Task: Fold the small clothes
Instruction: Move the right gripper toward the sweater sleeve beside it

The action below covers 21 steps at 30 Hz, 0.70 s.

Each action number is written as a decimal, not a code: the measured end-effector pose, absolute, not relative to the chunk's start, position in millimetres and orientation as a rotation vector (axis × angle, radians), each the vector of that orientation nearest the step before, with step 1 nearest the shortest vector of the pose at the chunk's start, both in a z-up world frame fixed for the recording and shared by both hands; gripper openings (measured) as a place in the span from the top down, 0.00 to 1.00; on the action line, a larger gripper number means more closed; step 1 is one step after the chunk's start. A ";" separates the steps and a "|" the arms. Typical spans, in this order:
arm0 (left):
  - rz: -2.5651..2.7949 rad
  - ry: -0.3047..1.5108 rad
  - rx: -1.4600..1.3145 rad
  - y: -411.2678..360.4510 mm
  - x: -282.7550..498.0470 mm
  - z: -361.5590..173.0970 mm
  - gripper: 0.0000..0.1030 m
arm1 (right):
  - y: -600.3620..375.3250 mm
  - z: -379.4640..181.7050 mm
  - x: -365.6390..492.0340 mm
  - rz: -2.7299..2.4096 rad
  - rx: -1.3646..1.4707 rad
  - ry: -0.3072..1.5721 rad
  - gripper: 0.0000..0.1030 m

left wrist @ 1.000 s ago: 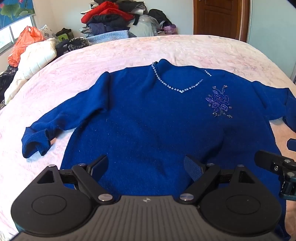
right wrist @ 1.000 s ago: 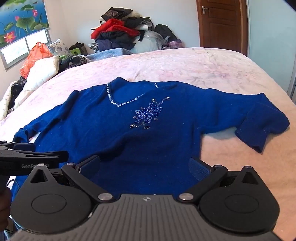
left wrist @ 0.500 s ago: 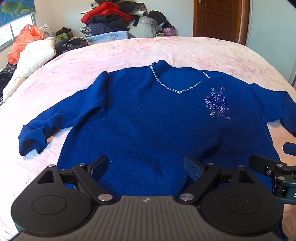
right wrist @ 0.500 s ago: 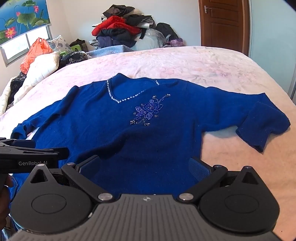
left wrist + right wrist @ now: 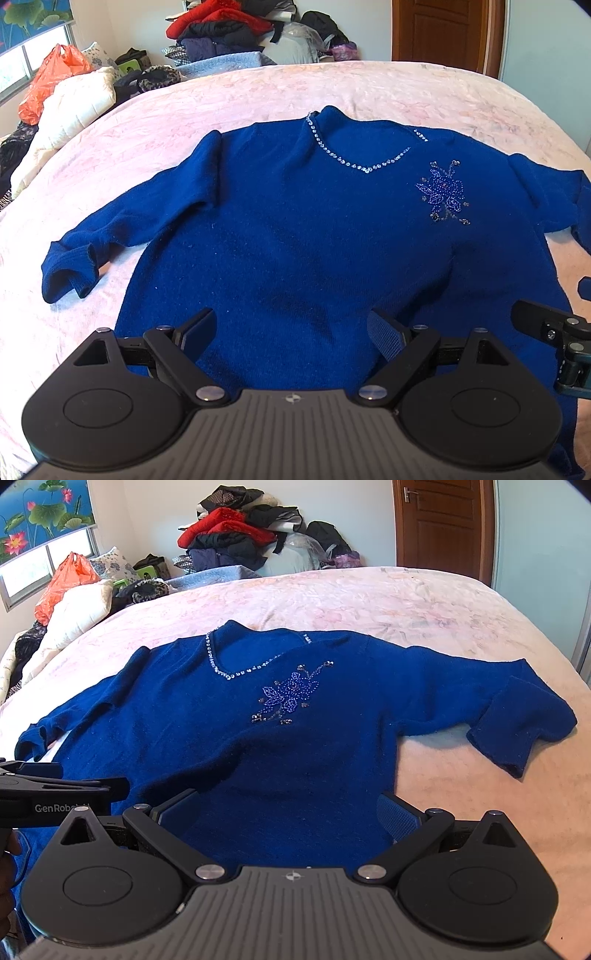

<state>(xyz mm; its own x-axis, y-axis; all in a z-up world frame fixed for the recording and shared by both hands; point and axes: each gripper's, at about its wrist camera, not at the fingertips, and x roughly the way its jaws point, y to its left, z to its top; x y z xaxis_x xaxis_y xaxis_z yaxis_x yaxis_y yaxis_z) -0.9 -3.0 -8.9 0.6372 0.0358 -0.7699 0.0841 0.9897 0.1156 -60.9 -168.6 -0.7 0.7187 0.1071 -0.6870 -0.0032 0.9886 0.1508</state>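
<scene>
**Blue sweater spread flat, both grippers open above its hem**

A pink-patterned bed (image 5: pixel 388 88) carries a royal-blue knit sweater with rhinestone neckline and beaded flower (image 5: pixel 314 236), sleeves out, just ahead of both tools. The left hand-held gripper (image 5: pixel 291 332) and the right hand-held gripper (image 5: pixel 290 814) tilt downward over the hem, jaws wide apart, holding nothing.

Bright daylight comes from the window (image 5: pixel 44 568) on the left side. Both pictures are sharp, with soft shadows. Fisheye distortion bends the bed (image 5: pixel 406 92) edges, and corners are dark.
</scene>
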 end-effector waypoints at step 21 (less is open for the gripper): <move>-0.073 0.847 0.210 -27.0 -7.8 -10.4 0.13 | -185.6 -5.2 -60.6 -0.035 0.081 0.720 0.00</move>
